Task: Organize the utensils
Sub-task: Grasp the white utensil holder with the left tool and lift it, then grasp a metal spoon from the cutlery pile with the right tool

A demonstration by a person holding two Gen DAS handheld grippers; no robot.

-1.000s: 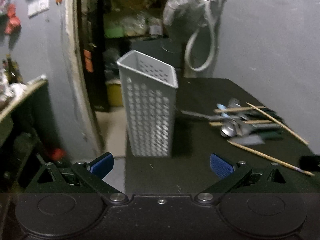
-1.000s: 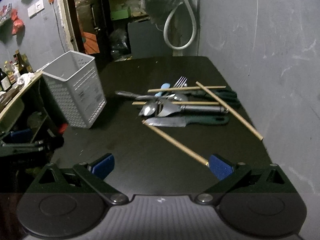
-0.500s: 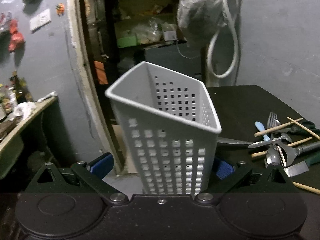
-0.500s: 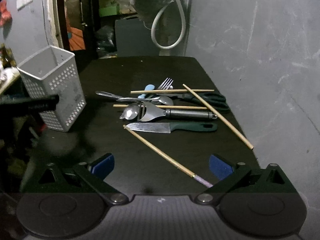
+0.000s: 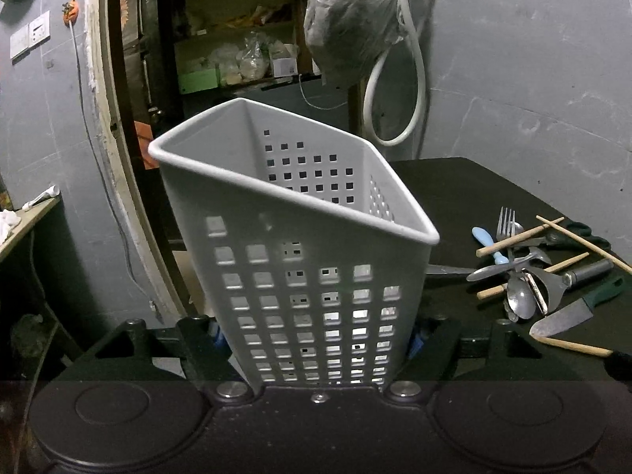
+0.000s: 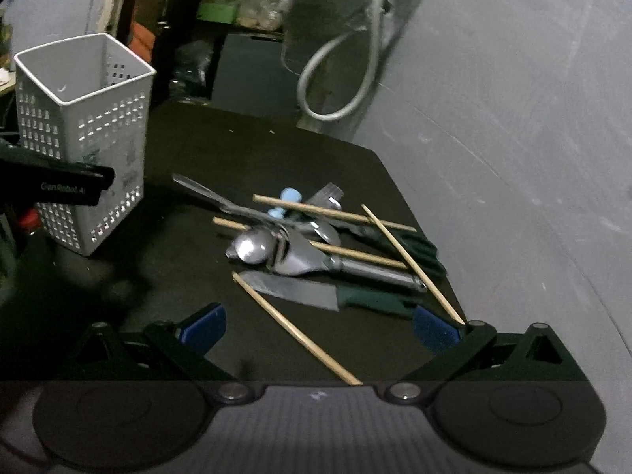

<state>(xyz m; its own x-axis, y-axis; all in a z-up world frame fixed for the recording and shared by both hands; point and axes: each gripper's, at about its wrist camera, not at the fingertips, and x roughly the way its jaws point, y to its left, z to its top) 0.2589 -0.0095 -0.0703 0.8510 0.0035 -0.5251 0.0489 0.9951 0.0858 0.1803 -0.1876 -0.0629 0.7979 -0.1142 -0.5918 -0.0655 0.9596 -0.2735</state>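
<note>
A tall grey perforated basket (image 5: 300,276) stands upright near the left edge of the black table (image 6: 237,150). My left gripper (image 5: 316,341) is closing its jaws on the basket's lower part, and the blue pads (image 5: 219,339) sit against both side walls. The right wrist view shows the same basket (image 6: 83,118) with a black finger of the left gripper (image 6: 59,187) beside it. A pile of utensils (image 6: 316,249) lies at mid-table: spoons, a fork, scissors, a peeler, chopsticks and a green-handled knife (image 6: 300,290). My right gripper (image 6: 320,328) hangs open above one loose chopstick (image 6: 292,331), holding nothing.
A grey wall (image 6: 513,158) runs along the table's right side. A white hose (image 5: 399,91) and a bagged bundle (image 5: 347,27) hang behind the table. An open doorway with cluttered shelves (image 5: 221,59) lies behind the basket. The table's left edge drops off beside the basket.
My left gripper came up to the basket and its jaws closed onto its sides. My right gripper rolled and moved closer to the utensil pile, staying open.
</note>
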